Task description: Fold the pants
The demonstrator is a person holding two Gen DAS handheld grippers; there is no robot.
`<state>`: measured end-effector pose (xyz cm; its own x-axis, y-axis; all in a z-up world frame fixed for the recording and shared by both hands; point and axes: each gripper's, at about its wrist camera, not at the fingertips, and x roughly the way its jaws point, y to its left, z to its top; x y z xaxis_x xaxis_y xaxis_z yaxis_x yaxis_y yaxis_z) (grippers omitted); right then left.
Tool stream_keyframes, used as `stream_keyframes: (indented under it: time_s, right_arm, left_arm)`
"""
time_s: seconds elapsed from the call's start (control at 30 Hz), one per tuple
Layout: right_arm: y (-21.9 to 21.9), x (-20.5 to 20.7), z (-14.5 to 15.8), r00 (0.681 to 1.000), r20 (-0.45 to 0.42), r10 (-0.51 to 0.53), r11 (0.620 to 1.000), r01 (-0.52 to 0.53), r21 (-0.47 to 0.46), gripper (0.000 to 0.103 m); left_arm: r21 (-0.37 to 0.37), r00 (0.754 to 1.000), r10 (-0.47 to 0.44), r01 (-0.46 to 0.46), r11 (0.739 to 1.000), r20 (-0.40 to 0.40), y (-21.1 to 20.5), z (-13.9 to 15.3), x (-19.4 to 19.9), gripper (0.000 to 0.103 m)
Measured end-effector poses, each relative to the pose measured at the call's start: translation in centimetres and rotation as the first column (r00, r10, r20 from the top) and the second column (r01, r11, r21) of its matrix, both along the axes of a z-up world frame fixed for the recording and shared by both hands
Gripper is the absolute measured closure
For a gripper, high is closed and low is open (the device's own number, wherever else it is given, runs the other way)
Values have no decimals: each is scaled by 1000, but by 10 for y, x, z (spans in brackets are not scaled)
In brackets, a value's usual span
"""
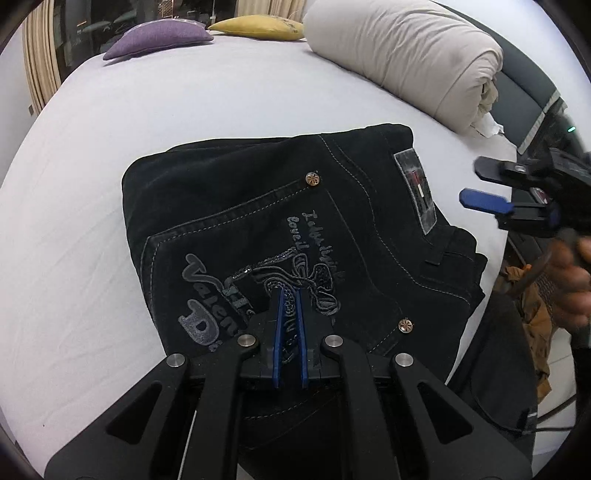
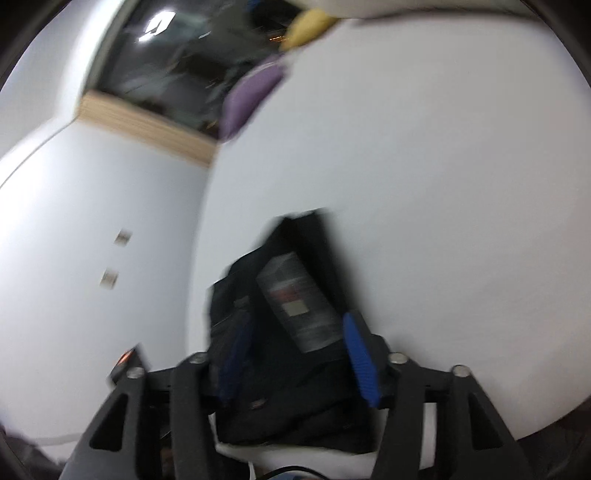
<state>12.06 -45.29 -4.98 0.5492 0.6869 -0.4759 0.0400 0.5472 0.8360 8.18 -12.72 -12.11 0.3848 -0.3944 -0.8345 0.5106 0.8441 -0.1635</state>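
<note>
- The black pants (image 1: 280, 236) are lying as a compact folded bundle on the white bed (image 1: 147, 122), with the embroidered back pocket facing up and the waistband label (image 1: 415, 192) toward the 2 o'clock corner in the left wrist view.
- The left gripper (image 1: 290, 295) is sitting right over the pocket embroidery, its blue fingers (image 1: 281, 332) drawn nearly together with only a thin slit between them; I cannot tell whether it is pinching any cloth or merely pressing down on it.
- The right gripper (image 1: 484, 184) is hanging off at 3 o'clock from the bundle, just past the waistband edge, with its jaws spread wide and nothing between them.
- In its own blurred view, the right gripper (image 2: 299, 350) is looking along the bundle, the pants (image 2: 295, 295) running away toward 12 o'clock and the label (image 2: 299, 306) lying between the open fingers (image 2: 360, 362).
- The long axis of the bundle seems to be running from the 8 o'clock corner to the label corner, so the left hand is the nearer one by far, already on the cloth.
- To my eye the folding is looking almost done; any last tidying would be falling to the right tongs, coming in from the waistband side.
- A purple cushion (image 1: 159, 38), a yellow cushion (image 1: 258, 27) and a rolled duvet (image 1: 406, 55) are resting well apart, up at 12 o'clock.
</note>
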Motion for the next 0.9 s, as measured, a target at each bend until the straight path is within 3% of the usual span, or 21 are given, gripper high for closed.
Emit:
stream_keyframes:
  time_s: [0.07,0.17,0.2,0.27,0.43,0.53,0.6,0.77,0.8,0.87,0.9]
  right_arm:
    - [27,5,-1,996,0,87,996,-87,-19,58]
    - [35,5,-28,990,-99,100,994,-104,-34,58]
    - [34,1,-36,988,-124,92,995,-97,-37,69]
    - [28,-8,-42,988,-136,72,997,-75,-14,75]
    - [9,-41,-36,990,-121,66,997,-70,-30,73]
    - [-7,-52,-26,994,-110,16,996,-25,-88,57]
    - [-19,-50,-19,995,-92,-31,995,21,-103,56]
    - [-31,-14,-19,996,-73,-51,989,41,-142,38]
    - [-33,-8,-23,996,-80,-50,988,38,-148,32]
    - [-30,9,-30,995,-96,-37,986,20,-166,31]
    - [-28,18,-35,994,-108,-18,986,0,-170,31]
  left_arm:
    - [9,1000,-2,2,1000,1,-1,-1,3,97]
    - [12,1000,-1,1,1000,-6,-3,-1,4,97]
    - [13,1000,-4,4,1000,-10,-4,-2,4,97]
    - [17,1000,-8,8,1000,-12,-5,-2,1,97]
    - [10,1000,-6,6,1000,-23,-4,0,2,97]
    - [8,1000,-9,9,1000,-30,-6,2,4,97]
    - [2,999,-5,5,1000,-35,-2,7,4,97]
    - [-29,997,73,-73,997,5,25,28,5,95]
    - [-31,995,98,-98,995,3,32,30,9,90]
    - [-39,989,145,-146,989,-20,43,28,20,80]
    - [-48,985,169,-171,984,-44,50,24,26,65]
